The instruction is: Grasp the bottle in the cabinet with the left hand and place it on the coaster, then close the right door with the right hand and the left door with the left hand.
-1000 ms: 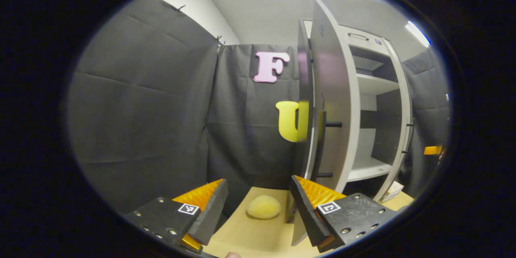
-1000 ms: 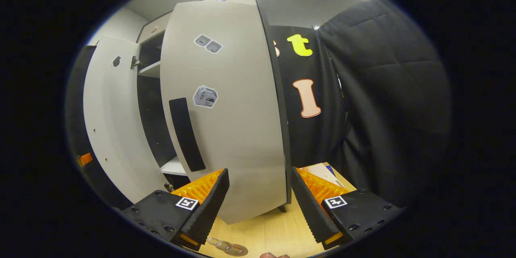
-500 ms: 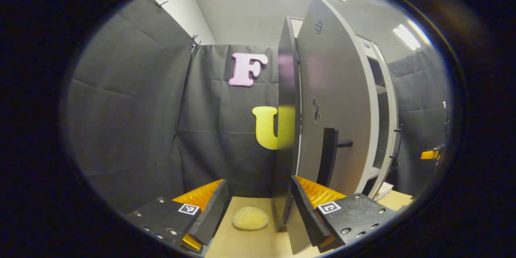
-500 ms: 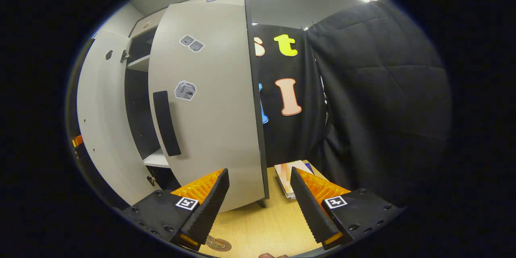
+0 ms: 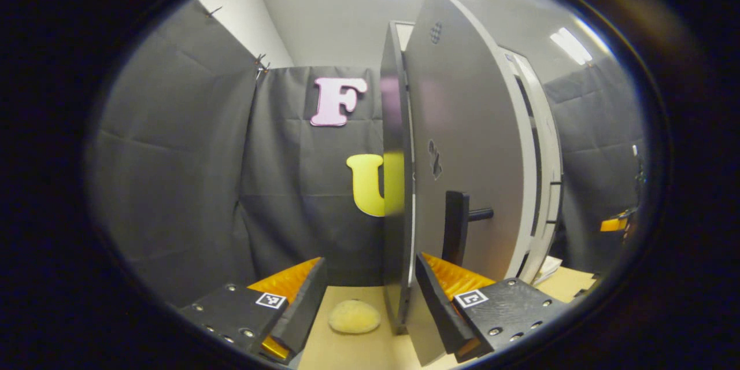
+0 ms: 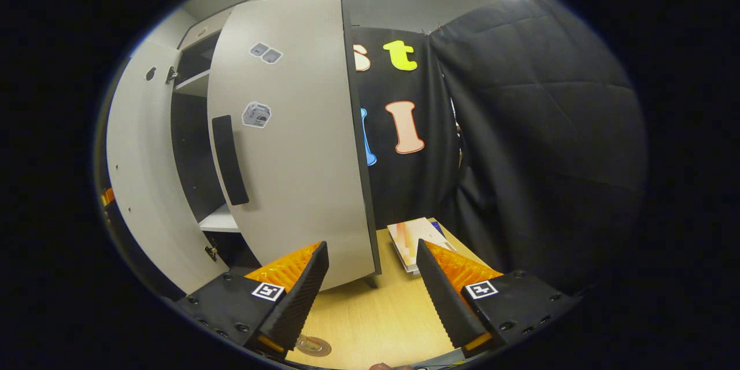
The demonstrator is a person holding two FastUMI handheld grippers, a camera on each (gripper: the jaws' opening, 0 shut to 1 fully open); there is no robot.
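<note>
Both grippers hold their jaws apart and empty. The left gripper [image 5: 365, 295] straddles the left door's [image 5: 462, 144] grey edge, a yellow pad [image 5: 354, 317] on the table [image 5: 347, 352] just beyond. Ahead and left of the right gripper [image 6: 370, 289] stands the right door [image 6: 295, 144], pale grey, one black handle [image 6: 229, 159], three stickers, ajar before the cabinet [image 6: 193, 139].
</note>
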